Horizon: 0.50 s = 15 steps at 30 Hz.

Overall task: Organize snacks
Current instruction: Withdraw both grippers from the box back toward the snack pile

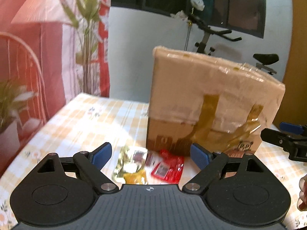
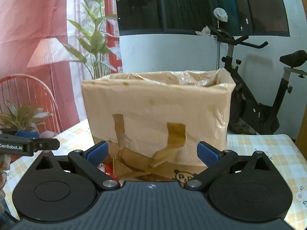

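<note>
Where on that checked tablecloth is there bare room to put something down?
The widest bare patch of tablecloth lies left of the cardboard box, toward the chair and plants. A narrower strip shows right of the box in the right wrist view. It is crowded just in front of the box, where the gold snack packet and red snack packet lie.
</note>
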Tool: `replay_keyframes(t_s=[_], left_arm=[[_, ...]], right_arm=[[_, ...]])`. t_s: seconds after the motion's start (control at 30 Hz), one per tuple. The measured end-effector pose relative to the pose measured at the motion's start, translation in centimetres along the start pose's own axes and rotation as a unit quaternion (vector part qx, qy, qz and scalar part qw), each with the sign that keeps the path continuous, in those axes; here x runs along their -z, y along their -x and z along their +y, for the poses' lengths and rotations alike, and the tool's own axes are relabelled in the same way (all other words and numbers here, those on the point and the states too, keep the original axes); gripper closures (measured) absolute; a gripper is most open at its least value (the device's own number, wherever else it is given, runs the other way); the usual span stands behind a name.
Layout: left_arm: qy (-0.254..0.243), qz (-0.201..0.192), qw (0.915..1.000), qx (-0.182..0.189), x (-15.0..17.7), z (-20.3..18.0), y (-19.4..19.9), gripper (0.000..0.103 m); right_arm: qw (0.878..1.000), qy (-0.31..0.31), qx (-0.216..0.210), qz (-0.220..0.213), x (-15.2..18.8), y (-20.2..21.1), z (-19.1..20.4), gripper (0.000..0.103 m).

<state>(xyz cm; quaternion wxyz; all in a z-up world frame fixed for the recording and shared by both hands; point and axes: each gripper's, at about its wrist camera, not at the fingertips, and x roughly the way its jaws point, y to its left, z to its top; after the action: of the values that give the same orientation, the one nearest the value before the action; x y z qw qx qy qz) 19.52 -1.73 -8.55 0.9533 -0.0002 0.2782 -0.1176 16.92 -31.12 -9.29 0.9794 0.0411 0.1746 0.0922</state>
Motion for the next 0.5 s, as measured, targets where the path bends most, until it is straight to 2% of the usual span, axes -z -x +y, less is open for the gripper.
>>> replay_keyframes(t_s=[0.27,0.37,0.5], left_arm=[[0.027,0.016,0.9995,-0.01,1.7,1.4,-0.3,0.014],[0.033,0.025,0.9991,-0.004,2.2,1.5,-0.5,0.017],[0.033,0.037,0.9988,0.002,2.8,1.1,-0.9,0.017]], right_arm=[[0.999,0.013,0.006,0.048,3.1,-0.8,-0.1,0.007],[0.997,0.019,0.002,0.071,4.2,-1.3,0.1,0.013],[0.995,0.029,-0.009,0.094,5.1,-1.8,0.4,0.014]])
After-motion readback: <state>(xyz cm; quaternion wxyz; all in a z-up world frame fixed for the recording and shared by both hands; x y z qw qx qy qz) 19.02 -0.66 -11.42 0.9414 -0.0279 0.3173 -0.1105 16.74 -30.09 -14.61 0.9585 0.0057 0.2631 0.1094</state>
